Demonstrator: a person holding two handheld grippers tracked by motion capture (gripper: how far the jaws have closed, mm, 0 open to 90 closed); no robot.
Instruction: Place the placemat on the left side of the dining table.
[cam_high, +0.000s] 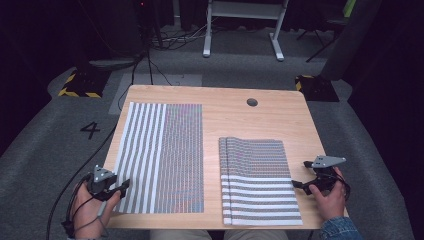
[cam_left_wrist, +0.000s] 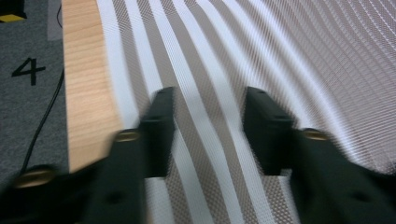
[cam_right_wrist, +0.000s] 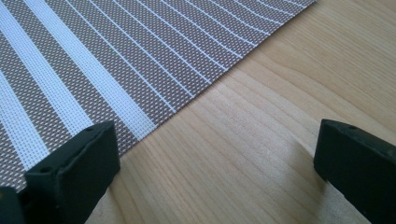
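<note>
A striped woven placemat (cam_high: 165, 155) lies flat on the left half of the wooden table (cam_high: 240, 120). My left gripper (cam_high: 122, 186) is at its near left corner. In the left gripper view the left gripper (cam_left_wrist: 210, 107) hovers open over the placemat's white stripes (cam_left_wrist: 201, 56), with nothing pinched between the jaws. A stack of similar placemats (cam_high: 257, 180) lies on the right half, their left edges slightly offset. My right gripper (cam_high: 299, 174) sits just beyond the stack's right edge. In the right gripper view the right gripper (cam_right_wrist: 215, 140) stands wide open over bare wood, with the placemat's edge (cam_right_wrist: 154, 123) beside one jaw.
A round cable hole (cam_high: 252, 102) sits near the table's far edge. On the grey carpet to the left is a number 4 (cam_high: 90, 130) and a trailing cable (cam_high: 75, 175). A white frame (cam_high: 242, 30) and yellow-black marked bases (cam_high: 80, 82) stand beyond the table.
</note>
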